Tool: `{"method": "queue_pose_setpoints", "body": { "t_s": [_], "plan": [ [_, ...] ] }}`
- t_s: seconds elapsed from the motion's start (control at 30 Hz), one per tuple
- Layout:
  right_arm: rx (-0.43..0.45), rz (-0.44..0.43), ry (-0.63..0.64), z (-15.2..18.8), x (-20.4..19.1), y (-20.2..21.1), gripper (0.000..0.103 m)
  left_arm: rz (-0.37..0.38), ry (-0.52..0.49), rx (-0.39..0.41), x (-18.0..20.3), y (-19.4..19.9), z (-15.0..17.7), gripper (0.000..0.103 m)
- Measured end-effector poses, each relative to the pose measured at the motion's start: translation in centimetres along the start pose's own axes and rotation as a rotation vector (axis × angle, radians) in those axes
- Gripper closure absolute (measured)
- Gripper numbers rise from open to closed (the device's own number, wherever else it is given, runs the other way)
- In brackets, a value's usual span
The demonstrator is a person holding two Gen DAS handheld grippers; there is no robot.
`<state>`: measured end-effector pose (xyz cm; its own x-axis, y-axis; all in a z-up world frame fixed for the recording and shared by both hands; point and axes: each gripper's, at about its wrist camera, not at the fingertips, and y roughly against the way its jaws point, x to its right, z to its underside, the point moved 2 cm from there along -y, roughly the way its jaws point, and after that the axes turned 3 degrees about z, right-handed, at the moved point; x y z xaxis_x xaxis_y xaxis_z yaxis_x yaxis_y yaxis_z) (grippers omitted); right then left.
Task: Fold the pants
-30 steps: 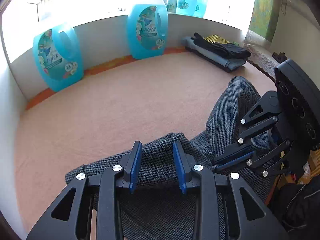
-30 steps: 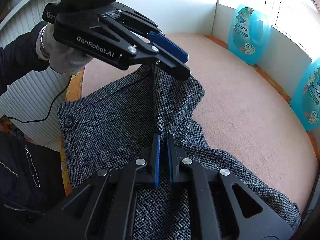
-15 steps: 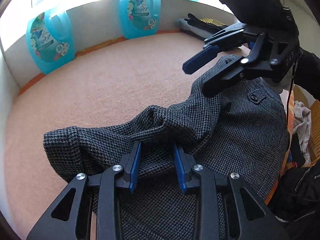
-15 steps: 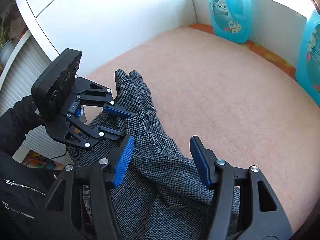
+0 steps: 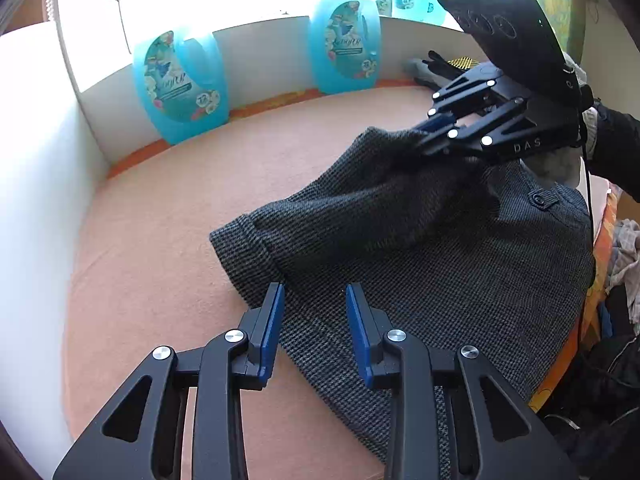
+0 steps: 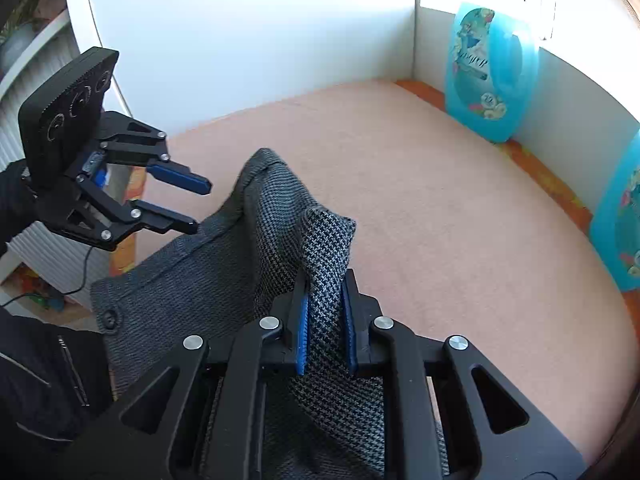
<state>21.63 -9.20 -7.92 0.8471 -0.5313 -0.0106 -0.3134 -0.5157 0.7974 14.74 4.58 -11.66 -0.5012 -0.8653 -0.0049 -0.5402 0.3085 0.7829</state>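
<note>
My left tongs [image 5: 314, 332] hang wide apart over the near edge of the pants [image 5: 420, 272], empty (ready to pin it, I'd guess). The pants lie on the peach surface [image 5: 160, 280]; my right tongs [image 6: 325, 322] pinch a raised fold.

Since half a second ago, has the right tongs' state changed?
Yes. The right tongs, open then, have shut on a fold of the grey houndstooth pants, lifted above the peach tabletop.
</note>
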Motion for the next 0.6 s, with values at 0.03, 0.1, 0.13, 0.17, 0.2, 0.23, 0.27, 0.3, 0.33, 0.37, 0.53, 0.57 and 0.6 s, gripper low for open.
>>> {"method": "queue_pose_setpoints", "body": {
  "t_s": [0.03, 0.1, 0.13, 0.17, 0.2, 0.23, 0.27, 0.3, 0.33, 0.37, 0.53, 0.57, 0.6],
  "plan": [
    [-0.008, 0.061, -0.024, -0.4, 0.9, -0.8, 0.088, 0.001, 0.013, -0.008, -0.2, -0.4, 0.0, 0.073],
    [-0.047, 0.143, -0.074, -0.7, 2.7, -2.3, 0.084, 0.003, 0.034, -0.019, -0.4, -1.1, -0.2, 0.073],
    [-0.061, 0.159, -0.106, -0.8, 3.4, -2.7, 0.083, -0.002, 0.033, -0.023, -0.5, -1.4, -0.3, 0.073],
    [-0.054, 0.153, -0.14, -0.8, 4.3, -2.3, 0.082, -0.007, 0.027, -0.025, -0.2, -1.5, -0.4, 0.073],
    [-0.039, 0.134, -0.172, -0.6, 4.9, -1.8, 0.082, -0.006, 0.02, -0.022, 0.0, -1.5, -0.6, 0.073],
    [-0.023, 0.111, -0.2, -0.4, 5.3, -1.0, 0.082, -0.006, 0.013, -0.01, 0.1, -1.4, -0.9, 0.073],
    [-0.011, 0.093, -0.215, -0.3, 5.4, -0.3, 0.082, 0.0, 0.011, 0.005, 0.2, -1.2, -1.3, 0.073],
    [0.001, 0.099, -0.219, -0.1, 5.3, 0.6, 0.082, 0.012, 0.014, 0.017, 0.2, -1.1, -1.7, 0.073],
    [0.016, 0.105, -0.226, 0.1, 5.2, 1.4, 0.082, 0.023, 0.013, 0.025, 0.2, -1.2, -2.2, 0.073],
    [0.029, 0.083, -0.244, 0.4, 4.9, 2.5, 0.082, 0.023, 0.009, 0.03, 0.2, -1.4, -2.7, 0.073],
    [0.048, 0.073, -0.275, 4.0, 2.9, 7.4, 0.082, 0.06, 0.033, 0.027, -0.1, -3.0, -4.3, 0.073],
    [0.031, 0.102, -0.282, 5.2, 2.5, 8.0, 0.082, 0.081, 0.034, 0.029, 0.2, -3.2, -4.7, 0.073],
    [0.016, 0.132, -0.296, 6.3, 2.6, 8.2, 0.082, 0.097, 0.024, 0.039, 0.7, -3.2, -5.1, 0.073]
  ]
}}
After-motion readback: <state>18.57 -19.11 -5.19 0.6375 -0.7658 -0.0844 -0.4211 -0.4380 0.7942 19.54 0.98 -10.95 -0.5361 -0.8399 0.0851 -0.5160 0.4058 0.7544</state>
